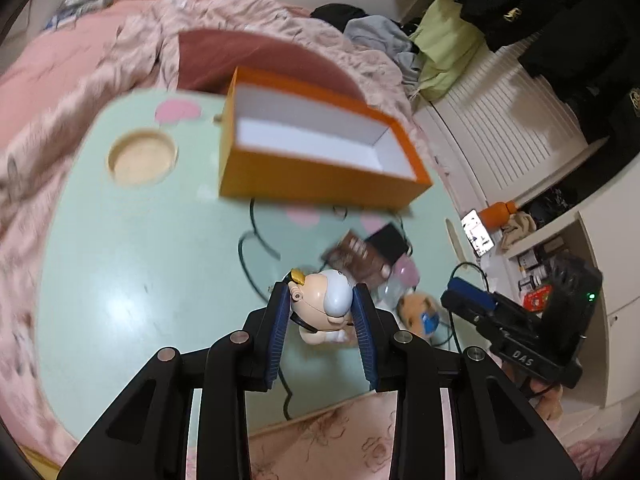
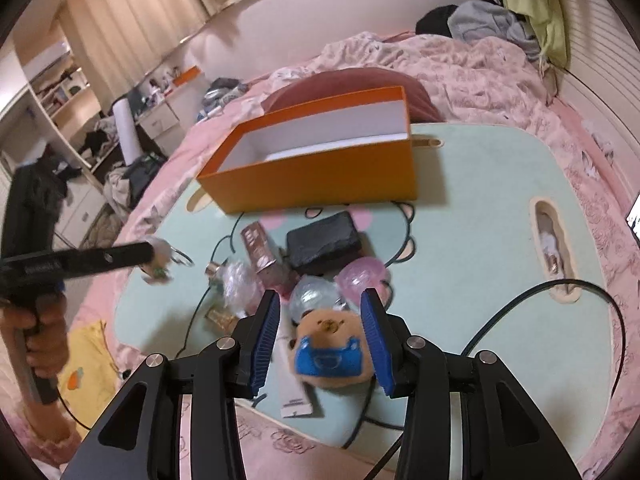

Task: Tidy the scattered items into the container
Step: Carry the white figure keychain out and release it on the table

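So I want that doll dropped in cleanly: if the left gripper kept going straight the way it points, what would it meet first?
Probably the orange box, likely its near wall; the left gripper holds the doll. Depth is unclear.

We hold one gripper in each hand. Our left gripper [image 1: 321,304] points down at a slant over the bench, and its jaws are shut tight on a little toy figure [image 1: 324,300], one blue pad on each side of its head. From the right camera we see this gripper from the side, with our left hand [image 2: 42,332] wrapped around its black handle. Our right gripper [image 2: 320,320] also tilts down. A small bear toy [image 2: 332,354] sits between its blue pads, and the pads look to touch its sides.
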The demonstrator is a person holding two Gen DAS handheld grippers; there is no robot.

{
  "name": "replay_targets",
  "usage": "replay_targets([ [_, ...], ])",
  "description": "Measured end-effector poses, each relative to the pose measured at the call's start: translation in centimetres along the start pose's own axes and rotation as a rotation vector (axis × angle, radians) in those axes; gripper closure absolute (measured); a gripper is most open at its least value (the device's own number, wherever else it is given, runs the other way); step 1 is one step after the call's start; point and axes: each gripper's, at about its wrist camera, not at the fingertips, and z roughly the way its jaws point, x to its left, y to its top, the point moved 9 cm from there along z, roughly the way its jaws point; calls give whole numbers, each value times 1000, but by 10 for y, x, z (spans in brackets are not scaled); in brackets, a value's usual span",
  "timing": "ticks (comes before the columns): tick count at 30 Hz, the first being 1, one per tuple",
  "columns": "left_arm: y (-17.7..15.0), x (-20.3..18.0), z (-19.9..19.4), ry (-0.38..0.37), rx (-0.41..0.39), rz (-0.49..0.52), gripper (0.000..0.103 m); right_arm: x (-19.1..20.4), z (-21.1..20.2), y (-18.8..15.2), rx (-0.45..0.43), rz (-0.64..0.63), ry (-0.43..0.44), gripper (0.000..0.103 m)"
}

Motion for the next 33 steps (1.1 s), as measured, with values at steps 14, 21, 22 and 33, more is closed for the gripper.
replay_targets([
  [14,-1,-11,1,-34,-120,-21,52,8,2,-12,5,-43,-28,61],
  [21,-30,-18,-20,118,-124,134,40,8,-13,-41,78,-133,-121,55],
  [22,-39,-19,-20,130,-108,153,40,7,-14,-48,90,-143,-135,54],
  [33,-87,-9,19,299,-3,172,40,-8,6,-72,161,-147,-254,45],
])
